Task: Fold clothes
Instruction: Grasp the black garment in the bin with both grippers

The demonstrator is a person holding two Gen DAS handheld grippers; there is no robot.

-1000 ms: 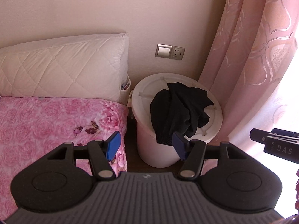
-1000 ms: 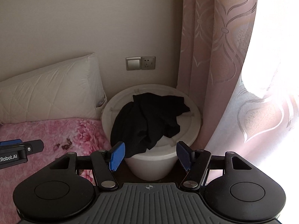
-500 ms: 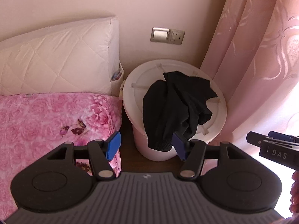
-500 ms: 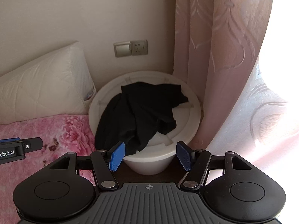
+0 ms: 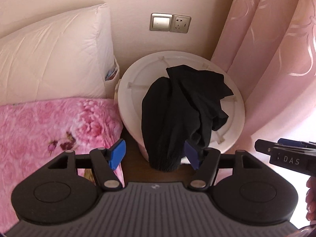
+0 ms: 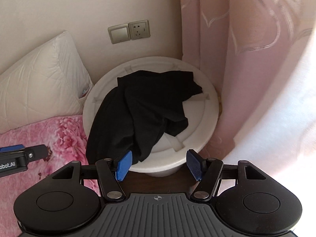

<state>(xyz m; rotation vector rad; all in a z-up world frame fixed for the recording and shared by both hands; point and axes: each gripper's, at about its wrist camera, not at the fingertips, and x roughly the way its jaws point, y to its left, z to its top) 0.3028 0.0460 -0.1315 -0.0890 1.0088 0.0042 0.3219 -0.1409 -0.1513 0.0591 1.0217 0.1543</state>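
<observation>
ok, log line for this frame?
stage: approach | left tongs: open, empty | right tongs: open, empty | black garment: crumpled on white bucket, hanging over its near rim | bed: beside the bucket

Both tongs have come closer to the round white plastic tub (image 5: 126, 90) and now look down on it more steeply. The crumpled black garment (image 5: 177, 108) draped over its rim fills more of both views; its hanging end now lies between the left tongs' (image 5: 155, 155) spread blue pads.
</observation>
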